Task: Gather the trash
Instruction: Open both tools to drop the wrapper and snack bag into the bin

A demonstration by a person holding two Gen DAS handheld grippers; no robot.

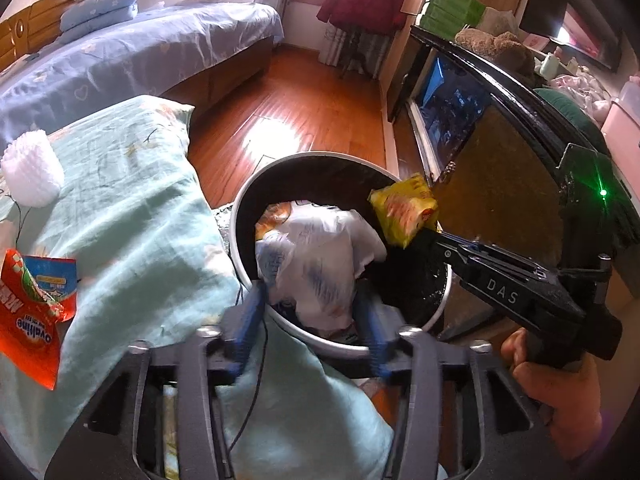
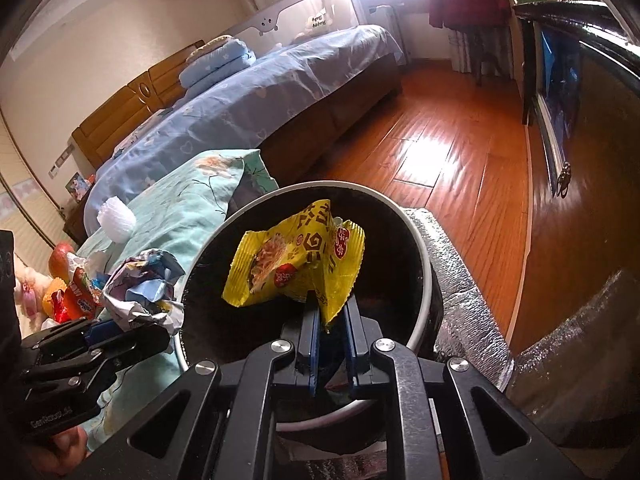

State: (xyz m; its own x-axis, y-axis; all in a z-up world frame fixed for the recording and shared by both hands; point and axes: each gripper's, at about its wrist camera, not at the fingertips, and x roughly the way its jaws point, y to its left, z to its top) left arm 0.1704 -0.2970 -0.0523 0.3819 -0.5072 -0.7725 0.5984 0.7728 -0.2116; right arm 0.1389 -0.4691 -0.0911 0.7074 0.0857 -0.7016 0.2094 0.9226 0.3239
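I'm at the drop: my left gripper (image 1: 310,312) has let go, the crumpled white wrapper (image 1: 320,256) loose between its spread fingers over the round bin (image 1: 240,216); my right gripper (image 2: 331,354) (over the bin too) pinches the yellow noodle packet (image 2: 296,260); next, part those fingers.

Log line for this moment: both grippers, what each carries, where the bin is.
left gripper: open, crumpled white wrapper dropping | right gripper: holding yellow noodle packet | both over bin
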